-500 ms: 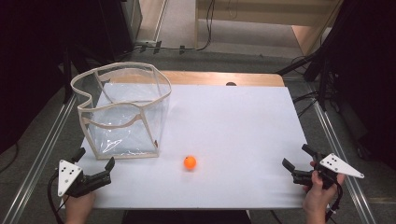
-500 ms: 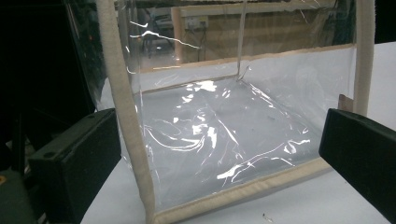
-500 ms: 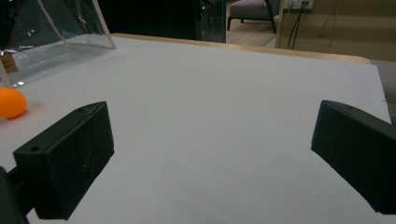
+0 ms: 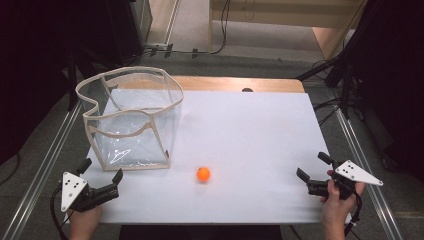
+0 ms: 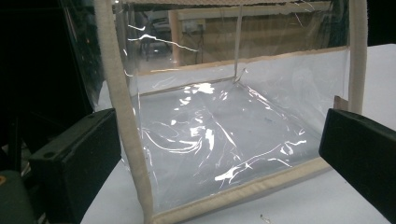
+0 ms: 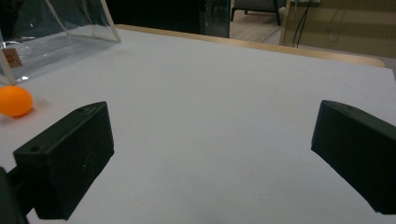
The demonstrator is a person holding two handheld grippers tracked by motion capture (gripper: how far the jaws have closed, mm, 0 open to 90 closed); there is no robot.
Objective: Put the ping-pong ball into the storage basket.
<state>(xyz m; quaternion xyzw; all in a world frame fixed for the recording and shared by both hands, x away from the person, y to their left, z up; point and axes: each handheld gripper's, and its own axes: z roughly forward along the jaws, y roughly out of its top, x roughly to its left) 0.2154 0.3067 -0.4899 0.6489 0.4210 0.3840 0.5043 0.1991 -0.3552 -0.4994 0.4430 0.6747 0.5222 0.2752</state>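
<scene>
Orange and small, the ball [image 4: 203, 174] rests on the white table [image 4: 260, 140], between the two grippers but nearer the left one; in the high view it lies ahead of and to the right of the left gripper's fingertips, and well to the left of the right gripper's; nothing touches it.

Clear plastic with beige fabric edging makes up the bag [image 4: 131, 120], which stands open-topped on the table just ahead of the left gripper [image 4: 100, 175]; the ball sits just off the bag's near right corner, apart from it.

Left gripper: its black fingers [image 5: 74, 158] are spread wide and hold nothing; in the left gripper view the bag's near wall fills the gap between them, with one beige corner seam rising just inside the left finger; the fingertips stop short of the bag, not touching it as far as the high view shows.

Right gripper [image 4: 314, 167]: its fingers [image 6: 70, 154] are likewise wide apart and empty, low over bare table near the right edge; in the right gripper view the ball [image 6: 15, 101] shows beyond and outside the left finger, with a corner of the bag [image 6: 56, 28] farther off behind it.
</scene>
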